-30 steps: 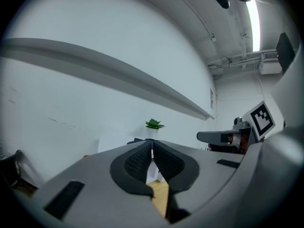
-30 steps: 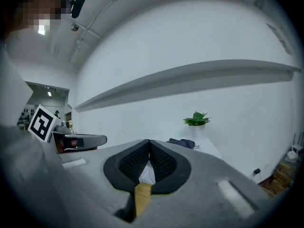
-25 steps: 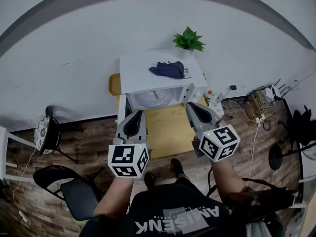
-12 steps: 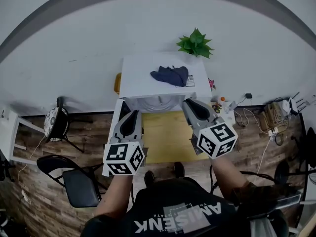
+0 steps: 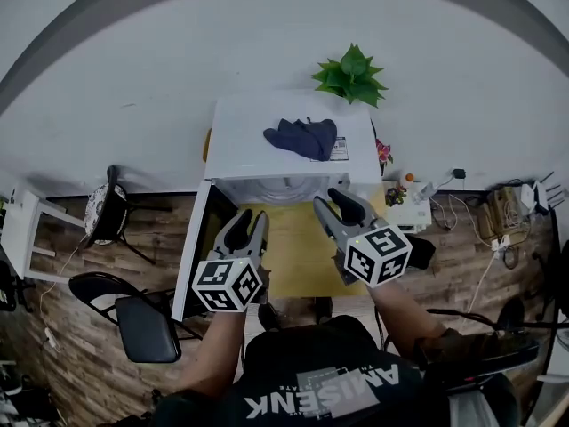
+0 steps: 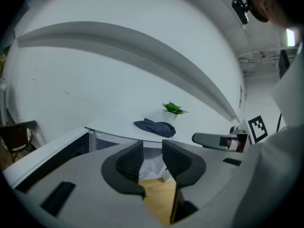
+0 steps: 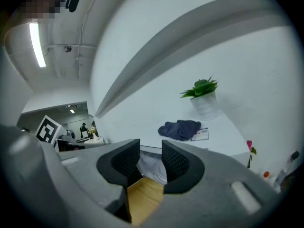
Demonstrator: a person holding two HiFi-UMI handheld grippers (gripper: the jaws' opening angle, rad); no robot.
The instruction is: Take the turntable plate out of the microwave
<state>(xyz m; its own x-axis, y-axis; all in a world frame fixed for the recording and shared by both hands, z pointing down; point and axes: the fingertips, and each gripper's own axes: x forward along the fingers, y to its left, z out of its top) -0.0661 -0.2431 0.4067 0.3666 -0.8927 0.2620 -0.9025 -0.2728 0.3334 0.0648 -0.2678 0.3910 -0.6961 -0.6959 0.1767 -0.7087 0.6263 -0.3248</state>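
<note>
The white microwave (image 5: 267,136) stands on a yellow wooden table (image 5: 293,252), its door (image 5: 191,252) swung open to the left. In its pale cavity the round turntable plate (image 5: 283,186) shows faintly. My left gripper (image 5: 252,224) and right gripper (image 5: 334,205) hover side by side just in front of the opening. Both have just been opening, and nothing lies between their pads. In the left gripper view the left gripper (image 6: 152,152) frames the cavity mouth. In the right gripper view the right gripper (image 7: 151,158) does the same.
A dark blue cloth (image 5: 302,138) lies on the microwave's top and a potted plant (image 5: 354,74) stands behind it. A black chair (image 5: 133,323) and a stool (image 5: 102,216) stand at the left. Cables and small bottles (image 5: 396,194) lie at the right.
Both grippers have moved forward and down toward the microwave's opening. Their jaws, shut before, now stand apart.
</note>
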